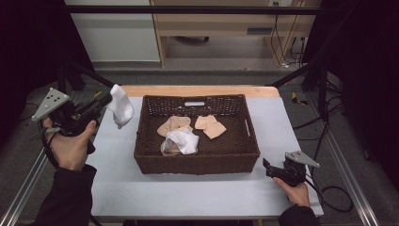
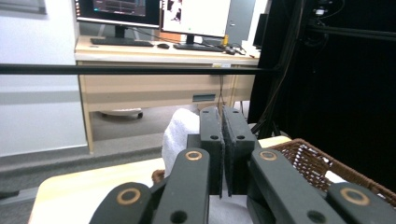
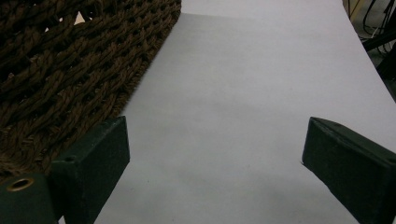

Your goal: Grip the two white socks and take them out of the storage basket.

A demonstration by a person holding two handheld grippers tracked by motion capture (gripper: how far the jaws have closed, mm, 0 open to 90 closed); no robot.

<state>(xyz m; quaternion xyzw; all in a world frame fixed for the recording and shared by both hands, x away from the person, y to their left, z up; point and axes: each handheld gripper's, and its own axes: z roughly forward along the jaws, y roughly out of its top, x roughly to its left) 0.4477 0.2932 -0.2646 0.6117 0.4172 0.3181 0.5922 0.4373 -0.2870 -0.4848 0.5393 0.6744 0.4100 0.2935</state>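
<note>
On the white table cover point(image 1: 197, 188) sits a dark brown wicker basket point(image 1: 196, 162), roughly centred, its long sides running across the table. Inside it lie three pieces of cloth: a white sock point(image 1: 184, 141) draped over a tan sock point(image 1: 173, 126) toward the left of the basket floor, and a second tan sock point(image 1: 211, 126) just to their right, apart from the white one.

Left of the basket and raised above the table, the left gripper point(image 1: 104, 100) is held in the person's left hand point(image 1: 69, 146), pointing toward the basket's far left corner. Its jaws are pressed together on another white sock point(image 1: 121, 106), which hangs down from the tips just outside the basket's left wall. From the left gripper view, the two black jaws stand nearly touching, with the white sock point(image 2: 180, 133) bunched behind and to the left of them and the basket rim point(image 2: 308, 156) showing at the lower right.

Near the front right corner of the basket, the right gripper point(image 1: 269, 167) is held low by the right hand point(image 1: 294, 189), close to the table cover and just beside the basket wall without touching it. Its own view shows the jaws spread wide with nothing between them, the bare white cover point(image 3: 261, 116) ahead and the woven basket wall point(image 3: 70, 70) to the left.
</note>
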